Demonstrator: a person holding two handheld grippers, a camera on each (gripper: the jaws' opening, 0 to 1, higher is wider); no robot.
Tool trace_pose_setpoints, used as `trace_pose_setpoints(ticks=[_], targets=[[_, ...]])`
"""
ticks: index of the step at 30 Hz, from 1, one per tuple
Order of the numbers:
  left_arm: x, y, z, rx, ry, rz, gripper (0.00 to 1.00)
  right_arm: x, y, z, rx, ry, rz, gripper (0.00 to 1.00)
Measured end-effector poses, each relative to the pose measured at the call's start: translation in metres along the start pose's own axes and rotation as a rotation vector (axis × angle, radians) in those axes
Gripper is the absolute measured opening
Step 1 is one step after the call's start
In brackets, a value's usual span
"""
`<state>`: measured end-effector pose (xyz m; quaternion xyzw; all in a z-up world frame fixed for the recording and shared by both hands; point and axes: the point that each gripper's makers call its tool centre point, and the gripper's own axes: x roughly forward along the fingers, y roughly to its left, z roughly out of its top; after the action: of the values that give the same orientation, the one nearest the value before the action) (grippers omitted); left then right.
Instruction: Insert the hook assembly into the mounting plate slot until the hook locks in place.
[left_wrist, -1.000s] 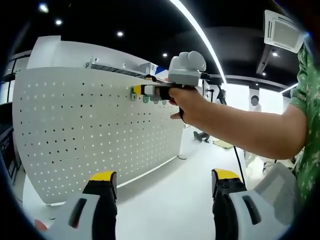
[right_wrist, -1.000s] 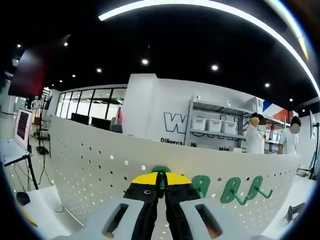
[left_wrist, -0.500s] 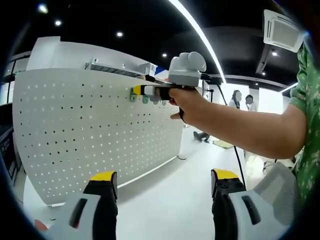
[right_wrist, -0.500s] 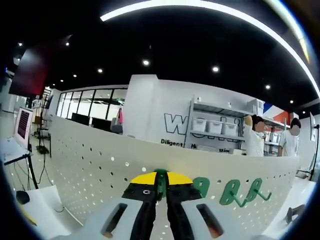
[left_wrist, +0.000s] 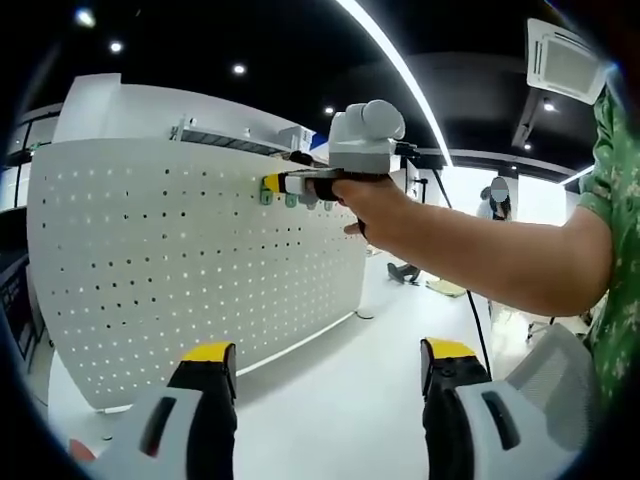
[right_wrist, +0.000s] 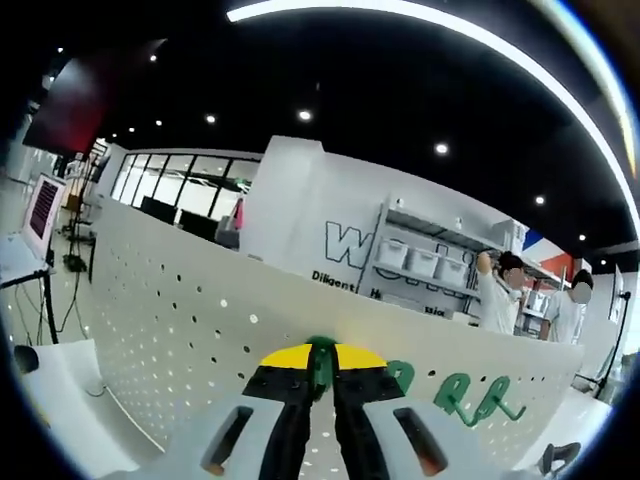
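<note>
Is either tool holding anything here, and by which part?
The right tool is shut on a green hook, though which part it grips is hidden. The left tool is open, holding nothing.

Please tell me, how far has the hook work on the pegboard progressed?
Done: several green hooks already hang on the pegboard. In hand: the right gripper is shut on a green hook at the board's top edge. Left: seating it until locked; the left gripper waits open.

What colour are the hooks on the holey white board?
Green hooks, seen best in the right gripper view.
</note>
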<state>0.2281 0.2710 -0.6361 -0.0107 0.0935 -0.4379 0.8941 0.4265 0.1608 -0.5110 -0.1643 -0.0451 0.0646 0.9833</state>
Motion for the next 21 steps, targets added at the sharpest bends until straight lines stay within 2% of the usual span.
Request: trace_pose_setpoints(ticks=[2, 9, 18, 21], targets=[[0.000, 0.000, 0.001, 0.002, -0.002, 0.000, 0.77, -0.002, -0.001, -0.001, 0.012, -0.007, 0.004, 0.06], [0.002, -0.002, 0.002, 0.004, -0.004, -0.005, 0.76, -0.002, -0.001, -0.017, 0.057, 0.032, 0.013, 0.06], [0.003, -0.002, 0.000, 0.006, 0.003, -0.006, 0.75, -0.004, 0.002, -0.016, 0.086, 0.019, 0.021, 0.02], [0.003, -0.002, -0.001, 0.009, 0.005, -0.008, 0.75, -0.004, 0.002, -0.016, 0.120, 0.022, 0.018, 0.02]])
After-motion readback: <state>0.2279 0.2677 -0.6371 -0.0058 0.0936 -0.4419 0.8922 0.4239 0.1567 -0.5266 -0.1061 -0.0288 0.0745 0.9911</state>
